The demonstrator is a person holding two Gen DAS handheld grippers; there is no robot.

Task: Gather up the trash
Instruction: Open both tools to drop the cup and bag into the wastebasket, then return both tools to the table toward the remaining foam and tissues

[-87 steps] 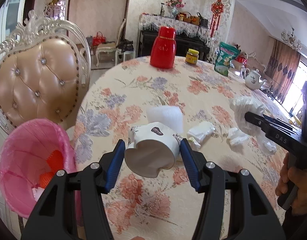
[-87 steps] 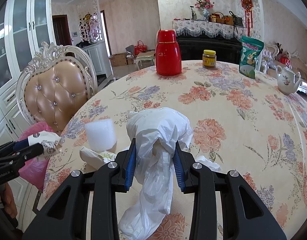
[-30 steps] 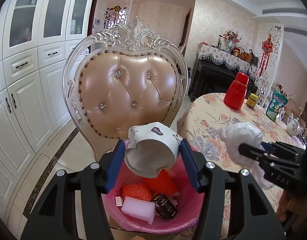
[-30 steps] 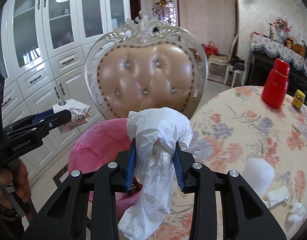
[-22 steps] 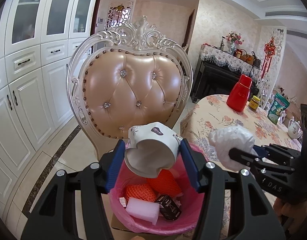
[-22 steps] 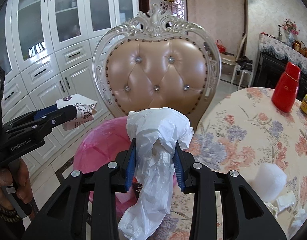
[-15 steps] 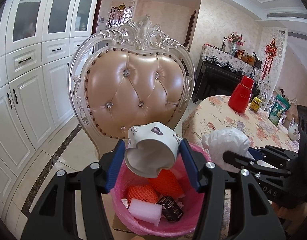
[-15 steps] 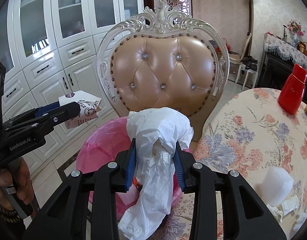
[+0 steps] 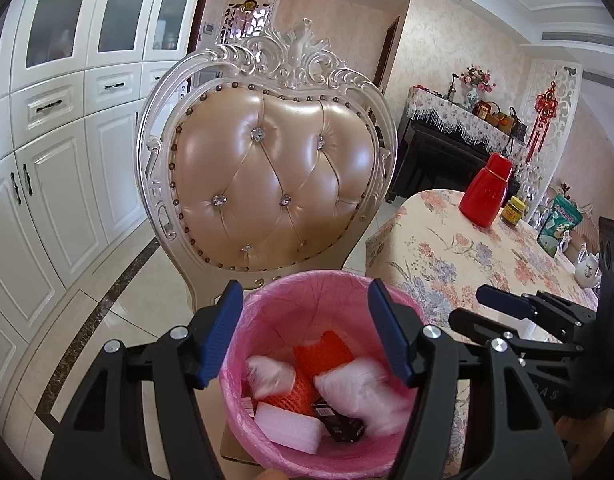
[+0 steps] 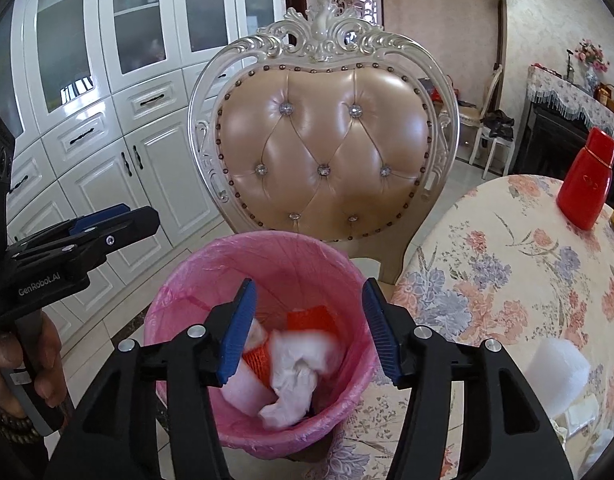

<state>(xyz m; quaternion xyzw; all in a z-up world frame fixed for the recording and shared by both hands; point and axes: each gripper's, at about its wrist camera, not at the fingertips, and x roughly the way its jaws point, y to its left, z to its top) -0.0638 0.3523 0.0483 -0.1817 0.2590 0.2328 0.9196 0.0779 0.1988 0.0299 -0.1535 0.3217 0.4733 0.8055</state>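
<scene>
A bin lined with a pink bag (image 9: 267, 300) stands on the floor between the chair and the table; it also shows in the right wrist view (image 10: 211, 264). My left gripper (image 9: 307, 332) is open and empty above it. My right gripper (image 10: 309, 324) is open and empty above it too. Inside lie the white plastic bag (image 10: 293, 376), blurred in the left wrist view (image 9: 363, 392), the paper cup (image 9: 269, 374), orange netting (image 9: 321, 350), a white foam block (image 9: 287, 426) and a dark box (image 9: 339, 424).
An ornate white chair with a tan tufted back (image 9: 267, 184) stands just behind the bin. The floral-cloth table (image 10: 527, 264) at right holds a red thermos (image 10: 587, 184), a jar (image 9: 514, 210), a white foam roll (image 10: 555, 372) and crumpled tissues. White cabinets (image 10: 107, 120) line the left.
Both grippers have opened over the bin. The paper cup has dropped from the left one and the white plastic bag from the right one; both now lie in the bin.
</scene>
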